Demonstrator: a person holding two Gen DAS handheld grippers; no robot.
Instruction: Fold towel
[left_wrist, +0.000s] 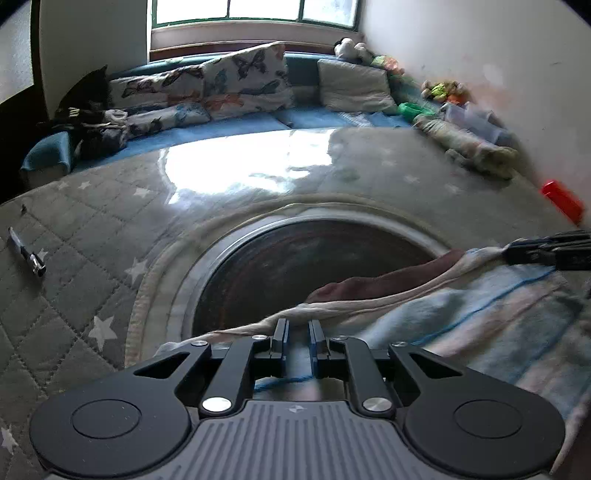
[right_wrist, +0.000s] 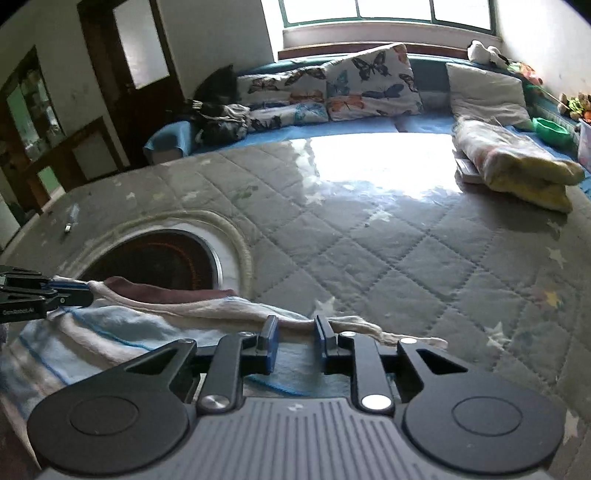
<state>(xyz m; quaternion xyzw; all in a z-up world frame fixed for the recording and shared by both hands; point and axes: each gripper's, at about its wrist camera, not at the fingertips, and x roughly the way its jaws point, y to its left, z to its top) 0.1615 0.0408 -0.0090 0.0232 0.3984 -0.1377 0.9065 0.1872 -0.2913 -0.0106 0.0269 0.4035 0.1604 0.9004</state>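
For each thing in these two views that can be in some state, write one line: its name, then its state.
towel: lifted by one edge, hanging, not yet folded
left gripper: shut on the towel edge
right gripper: closed on the towel edge, small gap between fingers
round tray: flat on the quilt, partly covered by the towel
folded blanket: folded, lying on the quilt

Right gripper (right_wrist: 295, 334) low in frame, fingers a bit apart with towel (right_wrist: 110, 332) edge between them, can't tell if pinched. Towel pale blue with darker blue stripes, cream hem, brown patch behind. Left gripper (right_wrist: 79, 293) comes in from left, at towel's other corner. Grey quilted star mat (right_wrist: 406, 251) underneath, round dark opening (right_wrist: 155, 258) just beyond towel. Butterfly pillows (right_wrist: 369, 81) at back under window.
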